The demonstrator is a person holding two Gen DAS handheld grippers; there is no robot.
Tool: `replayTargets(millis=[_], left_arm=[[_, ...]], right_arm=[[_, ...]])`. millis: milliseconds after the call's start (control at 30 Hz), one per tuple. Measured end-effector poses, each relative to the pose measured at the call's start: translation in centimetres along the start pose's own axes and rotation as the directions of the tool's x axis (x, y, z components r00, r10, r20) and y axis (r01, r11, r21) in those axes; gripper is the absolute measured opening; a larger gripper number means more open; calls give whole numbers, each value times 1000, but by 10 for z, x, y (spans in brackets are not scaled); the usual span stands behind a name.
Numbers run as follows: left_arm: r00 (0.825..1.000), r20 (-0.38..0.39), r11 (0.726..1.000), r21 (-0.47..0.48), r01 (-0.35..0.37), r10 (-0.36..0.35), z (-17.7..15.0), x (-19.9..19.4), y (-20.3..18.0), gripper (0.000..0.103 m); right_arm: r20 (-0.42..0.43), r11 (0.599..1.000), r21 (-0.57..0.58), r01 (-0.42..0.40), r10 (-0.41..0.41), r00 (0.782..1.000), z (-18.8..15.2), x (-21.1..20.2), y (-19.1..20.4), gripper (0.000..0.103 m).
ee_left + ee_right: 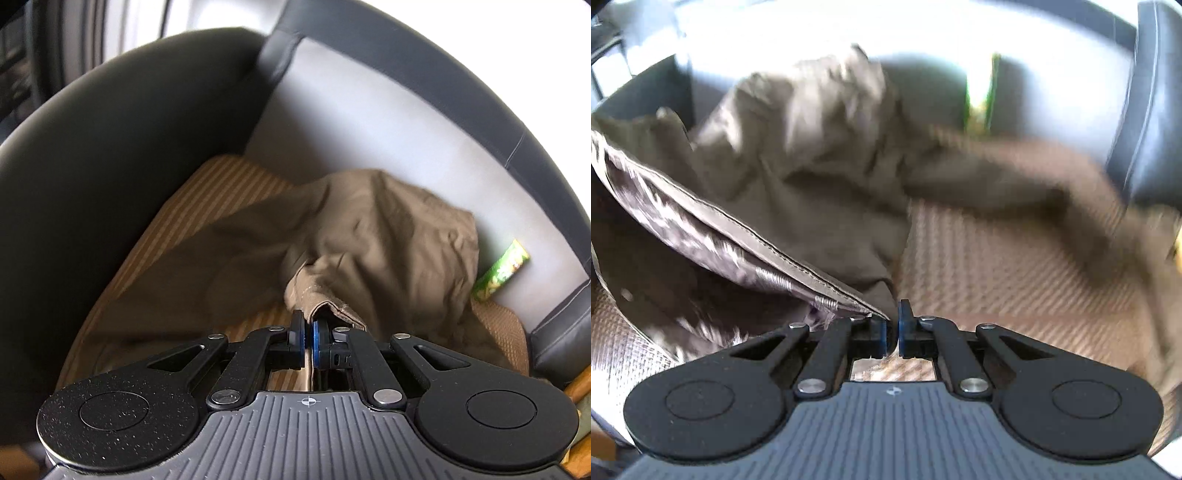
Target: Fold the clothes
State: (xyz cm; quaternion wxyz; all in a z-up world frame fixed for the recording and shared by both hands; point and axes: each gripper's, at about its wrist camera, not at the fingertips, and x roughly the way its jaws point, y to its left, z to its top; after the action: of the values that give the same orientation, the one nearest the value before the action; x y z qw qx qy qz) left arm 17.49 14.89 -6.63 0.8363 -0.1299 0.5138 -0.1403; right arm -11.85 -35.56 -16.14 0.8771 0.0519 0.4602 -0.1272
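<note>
Currently: left tool (308, 329) clamped on khaki garment (369, 236) hem, right tool (894, 325) pinching its stitched edge, presumably to spread it over sofa mat (221, 177).

One tan garment (388, 229), one striped mat (207, 192), one green packet (502, 271), two grippers

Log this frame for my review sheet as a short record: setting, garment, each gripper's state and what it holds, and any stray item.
setting: sofa seat with a striped woven mat, dark armrest beside it
garment: khaki trousers, crumpled, partly lifted off the mat
left gripper: shut on a hem of the trousers
right gripper: shut; waistband edge runs right to its fingertips, grip looks likely but blurred
stray item: green packet against the backrest
</note>
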Motion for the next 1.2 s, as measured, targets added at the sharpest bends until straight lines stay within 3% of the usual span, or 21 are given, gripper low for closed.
replayTargets(millis=[167,300,433,500,533,633,667,700,767,867,1033,1200], left_arm=[[997,-32,997,29,-68,69,-49,-33,29,0],[985,18,983,65,-170,169,-85,-60,43,0],[967,-45,967,51,-249,252,-122,-52,51,0],[965,-80,966,75,-246,252,-137,-36,48,0],[965,-87,966,93,-240,248,-139,-27,43,23],[965,-111,964,148,-220,237,-148,2,30,34],[965,-119,963,166,-213,233,-150,11,25,40],[965,-126,961,184,-206,231,-153,21,21,55],[967,-103,952,230,-204,232,-150,38,11,60],[967,-81,943,253,-215,242,-137,65,11,71],[964,-134,942,282,-185,229,-121,118,22,72],[959,-209,940,319,-118,192,-124,147,33,72]], right_arm=[[48,987,-158,20,-12,999,36,-42,-1,6],[13,964,-266,-14,18,1000,41,-54,-7,6],[-51,935,-346,-82,69,996,31,-41,-13,6],[-87,915,-391,-101,72,994,18,-31,-13,6],[-116,911,-397,-113,73,991,10,-24,-13,6],[-287,905,-382,-188,77,955,-19,11,-22,15],[-341,901,-381,-209,74,937,-28,20,-24,24],[-365,901,-368,-228,85,927,-35,22,-29,27],[-362,913,-312,-263,142,921,-43,17,-40,32],[-269,950,-114,-292,254,929,-36,2,-65,61],[-200,953,152,-262,289,936,-30,42,-97,62],[-269,939,231,-254,313,911,-47,100,-94,62]])
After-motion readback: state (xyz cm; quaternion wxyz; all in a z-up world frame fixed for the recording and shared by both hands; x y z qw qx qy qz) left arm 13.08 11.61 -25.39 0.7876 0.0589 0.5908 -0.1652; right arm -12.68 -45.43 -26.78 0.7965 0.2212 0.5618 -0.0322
